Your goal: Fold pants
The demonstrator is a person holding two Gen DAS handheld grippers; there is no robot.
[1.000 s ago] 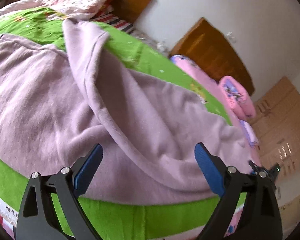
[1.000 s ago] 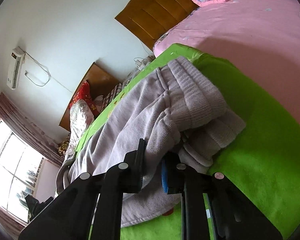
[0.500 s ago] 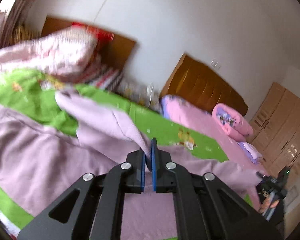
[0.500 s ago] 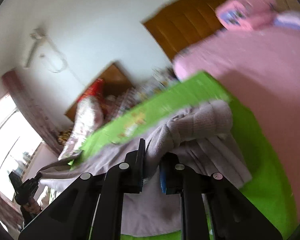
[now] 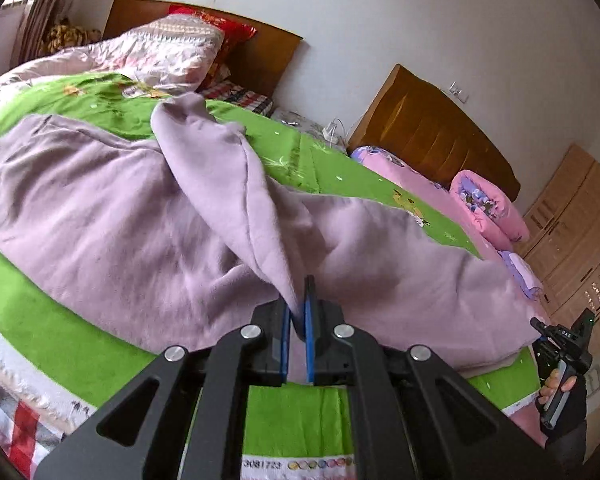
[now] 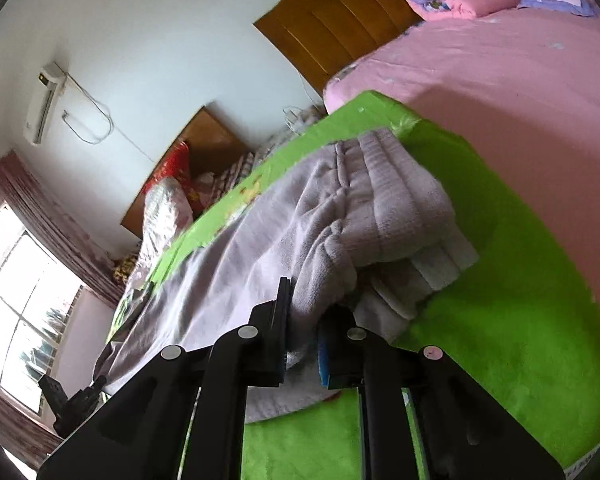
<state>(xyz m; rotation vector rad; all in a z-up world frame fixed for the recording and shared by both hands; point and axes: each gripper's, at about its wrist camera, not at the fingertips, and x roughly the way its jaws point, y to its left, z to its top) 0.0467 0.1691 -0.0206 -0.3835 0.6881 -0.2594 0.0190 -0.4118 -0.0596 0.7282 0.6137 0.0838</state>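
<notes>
Lilac fleece pants (image 5: 112, 216) lie spread across a green bed cover (image 5: 296, 404), filling most of the left wrist view. Far left there: a quilt (image 5: 140, 52) and a red pillow (image 5: 220, 30) against a wooden headboard (image 5: 260, 56). Centre of that view, the left gripper (image 5: 298, 312) has its blue pads pressed together on a raised fold of the pants, which runs up from the jaws as a ridge toward the far side of the bed. Right of that, a second headboard (image 5: 432, 136), a pink bed (image 5: 416, 184) and a rolled pink blanket (image 5: 488, 208); far right edge, the right gripper (image 5: 560, 340) held by a gloved hand (image 5: 564, 396), at the pants' far end. Right wrist view, left side: window (image 6: 24, 292), curtain (image 6: 56, 228), air conditioner (image 6: 44, 100) on the wall, and low down what looks like the other tool, too dark to tell. Centre: the right gripper (image 6: 304, 340) pinches bunched fabric just behind the ribbed waistband (image 6: 396, 200), which is folded over on the cover. Pads nearly together, cloth between them. Right: pink bed sheet (image 6: 500, 72).
</notes>
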